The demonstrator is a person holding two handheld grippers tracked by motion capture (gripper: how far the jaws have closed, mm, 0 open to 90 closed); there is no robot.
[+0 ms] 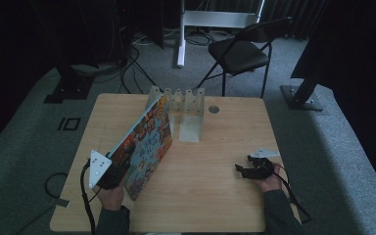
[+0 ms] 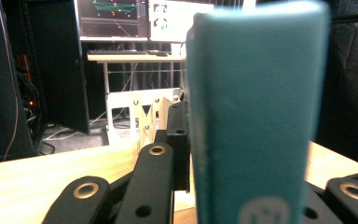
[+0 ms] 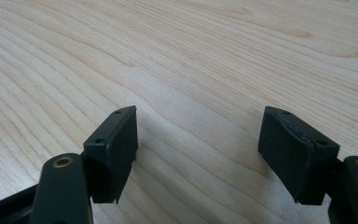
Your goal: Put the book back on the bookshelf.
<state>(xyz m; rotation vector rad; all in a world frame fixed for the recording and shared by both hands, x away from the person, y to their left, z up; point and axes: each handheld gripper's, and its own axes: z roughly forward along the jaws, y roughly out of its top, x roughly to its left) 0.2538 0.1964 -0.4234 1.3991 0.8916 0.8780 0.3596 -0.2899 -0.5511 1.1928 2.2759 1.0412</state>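
From above, we see the left hand-held gripper [image 1: 111, 172] pinching a colourful book [image 1: 147, 144] tilted on the bench [image 1: 215, 196] by a white rack [image 1: 182, 102]. Left gripper view: teal spine clamped. Right gripper view: right hand-held gripper [image 3: 198, 149] spread, over bare wood.

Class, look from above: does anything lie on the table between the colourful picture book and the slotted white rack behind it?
Nothing visible does. The colourful picture book, held by the left gripper, already leans toward the slotted white rack over bare wooden table.

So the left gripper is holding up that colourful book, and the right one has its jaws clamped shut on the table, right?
Not quite. The left gripper does hold the colourful book, but the right gripper rests with its jaws wide apart, gripping nothing, as the right gripper view shows.
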